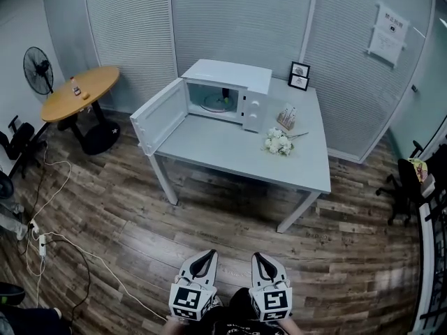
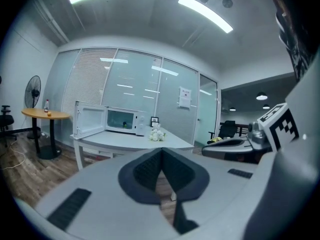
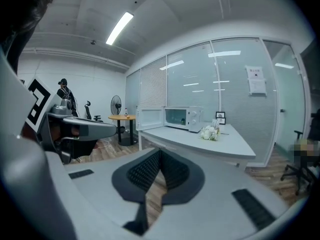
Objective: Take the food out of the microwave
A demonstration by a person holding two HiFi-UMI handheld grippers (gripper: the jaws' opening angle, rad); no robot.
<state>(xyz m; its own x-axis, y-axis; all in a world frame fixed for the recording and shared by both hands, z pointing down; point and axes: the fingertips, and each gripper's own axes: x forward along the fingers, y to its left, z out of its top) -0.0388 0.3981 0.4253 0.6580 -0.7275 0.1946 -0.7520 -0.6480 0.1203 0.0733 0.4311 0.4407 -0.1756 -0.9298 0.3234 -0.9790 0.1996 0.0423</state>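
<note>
The greenish food (image 1: pixel 216 103), on a round plate, sat inside the white box-shaped microwave (image 1: pixel 237 82) near the middle of the head view, well apart from both my tools. The microwave's white door (image 1: pixel 159 121) hung wide open to the left. The oven stood at the back of a pale grey rectangular table (image 1: pixel 230 152). A small bunch of white flowers (image 1: pixel 278 142) lay on the tabletop to its right, and two black-framed pictures (image 1: pixel 299 75) stood behind it.

My left gripper (image 1: pixel 207 255) and right gripper (image 1: pixel 257 257) were at the bottom edge of that view, side by side over the brown wood-plank floor (image 1: pixel 209 215), short of the table. Each gripper's own view showed its dark ribbed pads (image 2: pixel 145 171) pressed together with nothing between them, so both were clenched and empty.

Only the head view looked down onto the plate. The left gripper view gave just a small green spot in the lit cavity, left of centre. The right gripper view alone showed a person in dark clothes (image 3: pixel 62 91) standing at its left edge.
</note>
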